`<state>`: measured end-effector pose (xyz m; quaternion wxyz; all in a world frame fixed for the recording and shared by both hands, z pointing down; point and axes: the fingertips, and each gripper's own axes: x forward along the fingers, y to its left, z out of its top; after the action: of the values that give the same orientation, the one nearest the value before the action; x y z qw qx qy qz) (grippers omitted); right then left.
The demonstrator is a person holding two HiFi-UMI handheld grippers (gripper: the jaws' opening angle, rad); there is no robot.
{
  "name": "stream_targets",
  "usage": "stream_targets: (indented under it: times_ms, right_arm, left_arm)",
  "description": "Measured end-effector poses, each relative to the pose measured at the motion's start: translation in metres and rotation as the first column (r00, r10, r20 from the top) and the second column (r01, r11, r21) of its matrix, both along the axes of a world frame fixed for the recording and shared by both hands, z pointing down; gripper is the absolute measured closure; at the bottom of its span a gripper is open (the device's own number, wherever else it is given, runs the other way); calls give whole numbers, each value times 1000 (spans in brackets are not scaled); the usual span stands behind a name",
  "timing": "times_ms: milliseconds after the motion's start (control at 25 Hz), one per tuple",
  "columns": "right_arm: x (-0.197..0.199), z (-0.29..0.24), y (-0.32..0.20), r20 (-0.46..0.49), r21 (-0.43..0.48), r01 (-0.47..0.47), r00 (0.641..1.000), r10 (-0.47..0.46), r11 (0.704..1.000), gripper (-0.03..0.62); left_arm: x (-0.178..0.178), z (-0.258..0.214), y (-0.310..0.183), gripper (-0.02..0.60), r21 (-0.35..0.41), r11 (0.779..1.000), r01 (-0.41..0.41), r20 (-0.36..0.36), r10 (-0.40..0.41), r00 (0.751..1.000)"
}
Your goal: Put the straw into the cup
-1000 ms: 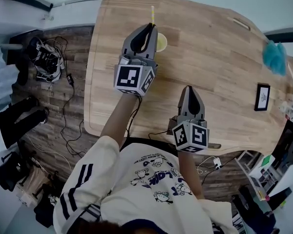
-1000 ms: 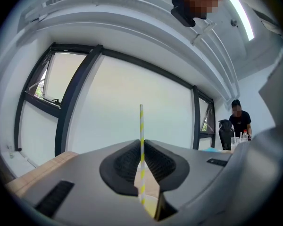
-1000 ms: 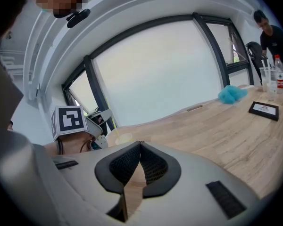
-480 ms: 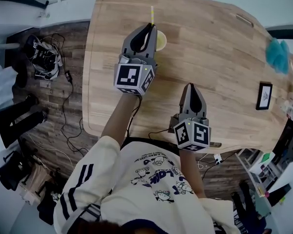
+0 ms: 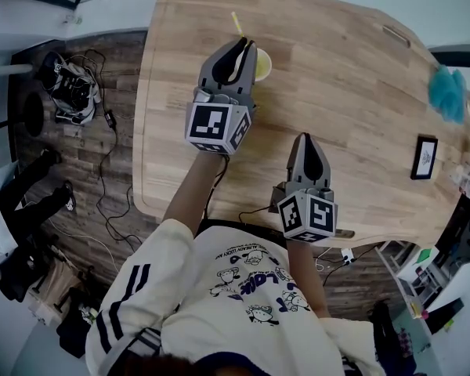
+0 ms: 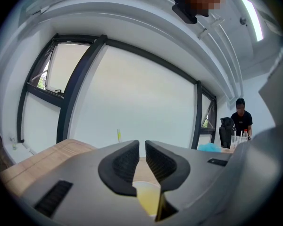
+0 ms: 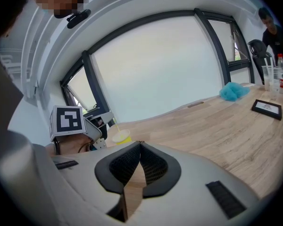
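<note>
A yellow cup [image 5: 262, 64] stands on the wooden table [image 5: 352, 100] toward its far left. A yellow and white straw [image 5: 237, 23] stands in the cup and leans over the far left rim. My left gripper [image 5: 240, 47] hovers just left of and over the cup, its jaws a narrow gap apart with nothing between them. In the left gripper view the straw [image 6: 118, 135] shows beyond the jaws and the cup [image 6: 148, 197] lies under them. My right gripper [image 5: 305, 142] is shut and empty near the front edge. The right gripper view shows the cup [image 7: 121, 137] ahead on the left.
A blue fluffy thing [image 5: 445, 92] and a black framed card [image 5: 422, 157] lie at the table's right end. A small flat strip [image 5: 395, 36] lies near the far edge. Cables and gear [image 5: 74, 92] cover the floor at the left. A person [image 6: 239, 121] stands far off.
The straw stood upright beside the left gripper's tips; now it leans to the left in the cup. The left gripper shifted slightly. The right gripper stayed put.
</note>
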<state>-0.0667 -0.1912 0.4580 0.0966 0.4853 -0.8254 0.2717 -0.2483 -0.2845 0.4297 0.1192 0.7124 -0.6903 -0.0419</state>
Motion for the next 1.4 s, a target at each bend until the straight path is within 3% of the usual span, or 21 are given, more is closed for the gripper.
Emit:
stream_targets:
  times_ms: [280, 440, 880, 1400]
  right_arm:
    - [-3, -11, 1, 4, 37, 8, 1000, -8, 999, 597]
    - [-6, -26, 4, 0, 93, 17, 1000, -18, 996, 597]
    - [-4, -71, 18, 45, 224, -13, 999, 4, 974, 597]
    - [2, -109, 42, 67, 314, -23, 998, 2, 949, 599]
  left_arm:
    - [3, -21, 17, 512, 21, 1000, -6, 1, 6, 1000]
    - [7, -34, 40, 551, 18, 1000, 0, 32, -1, 999]
    - [30, -62, 108, 551, 13, 1000, -17, 94, 16, 995]
    - [47, -87, 158, 551, 35, 999, -6, 99, 3, 995]
